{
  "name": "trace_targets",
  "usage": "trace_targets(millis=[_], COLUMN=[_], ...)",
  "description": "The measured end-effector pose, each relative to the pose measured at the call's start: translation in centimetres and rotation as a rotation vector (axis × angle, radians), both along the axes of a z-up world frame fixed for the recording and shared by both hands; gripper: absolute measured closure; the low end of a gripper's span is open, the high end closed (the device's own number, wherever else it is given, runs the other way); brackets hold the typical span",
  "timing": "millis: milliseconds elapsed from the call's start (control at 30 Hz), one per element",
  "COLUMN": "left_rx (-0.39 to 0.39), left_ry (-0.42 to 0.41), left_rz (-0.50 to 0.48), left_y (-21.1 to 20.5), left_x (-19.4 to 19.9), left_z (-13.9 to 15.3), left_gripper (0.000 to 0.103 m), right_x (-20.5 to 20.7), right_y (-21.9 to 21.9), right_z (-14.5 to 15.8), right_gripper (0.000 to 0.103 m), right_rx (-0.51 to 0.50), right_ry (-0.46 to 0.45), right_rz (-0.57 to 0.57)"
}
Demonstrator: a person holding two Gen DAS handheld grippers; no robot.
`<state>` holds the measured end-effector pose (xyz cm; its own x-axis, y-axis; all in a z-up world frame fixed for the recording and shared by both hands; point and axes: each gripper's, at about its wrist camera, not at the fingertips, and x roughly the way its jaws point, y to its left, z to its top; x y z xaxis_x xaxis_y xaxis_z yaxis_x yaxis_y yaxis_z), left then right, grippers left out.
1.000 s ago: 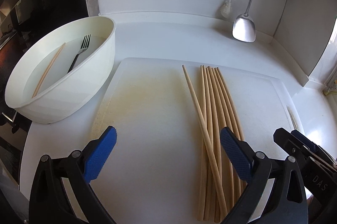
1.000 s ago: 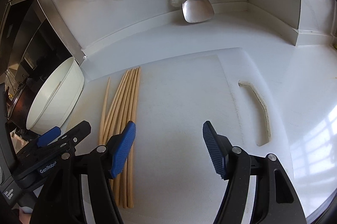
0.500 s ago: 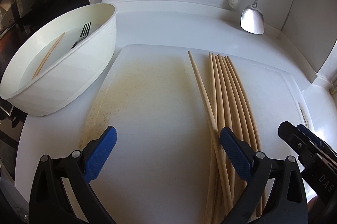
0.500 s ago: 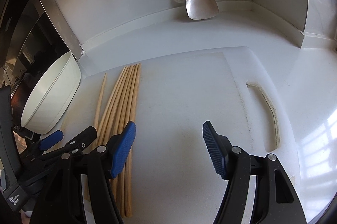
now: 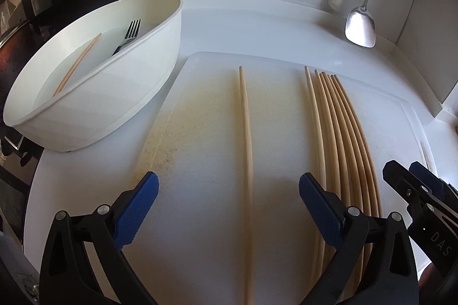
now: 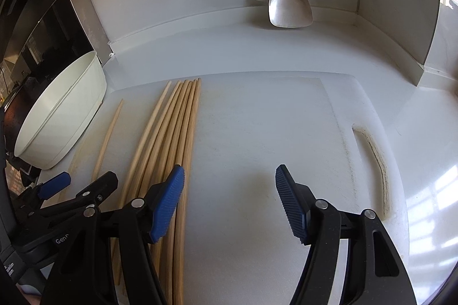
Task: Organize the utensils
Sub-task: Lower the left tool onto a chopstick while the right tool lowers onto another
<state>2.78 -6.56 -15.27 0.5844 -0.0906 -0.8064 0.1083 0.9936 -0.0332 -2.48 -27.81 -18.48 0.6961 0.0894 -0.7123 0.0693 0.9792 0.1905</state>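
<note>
Two wrist views, both close over my desk (image 5: 257, 27).
Each looks steeply down and forward; both share the cutting board (image 5: 274, 133) (image 6: 257, 133) and the chopsticks (image 5: 340, 133) (image 6: 171, 139).

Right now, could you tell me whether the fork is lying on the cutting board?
No, the fork lies inside the white basin, beside the cutting board.

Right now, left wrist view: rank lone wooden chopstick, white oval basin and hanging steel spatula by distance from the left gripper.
1. Lone wooden chopstick: lies between the open jaws of the left gripper.
2. White oval basin: left, beside the cutting board.
3. Hanging steel spatula: far right, at the back wall.
</note>
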Motion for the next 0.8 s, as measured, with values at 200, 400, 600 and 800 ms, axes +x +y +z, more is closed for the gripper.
trace_targets(millis=[200,400,600,800], left_rx=[0.004,0.013,0.015,0.018], left_ry=[-0.007,-0.012,-0.012,-0.014], left_rz=[0.004,-0.001,-0.005,-0.002], left_y=[0.4,0.5,0.4,0.2], left_x=[0.1,0.3,0.7,1.0], left_z=[-0.1,0.0,0.0,0.0], left_gripper=[0.006,0.006,0.006,0.005], right_x=[0.5,0.7,1.1,1.8], right_y=[0.7,1.4,2.0,2.3], right_z=[-0.2,0.0,0.0,-0.2], right_gripper=[0.04,0.04,0.04,0.04], right_rx=[-0.048,-0.111,-0.164,-0.221], right_ry=[0.011,0.012,0.013,0.021], right_rz=[0.009,0.026,0.035,0.055])
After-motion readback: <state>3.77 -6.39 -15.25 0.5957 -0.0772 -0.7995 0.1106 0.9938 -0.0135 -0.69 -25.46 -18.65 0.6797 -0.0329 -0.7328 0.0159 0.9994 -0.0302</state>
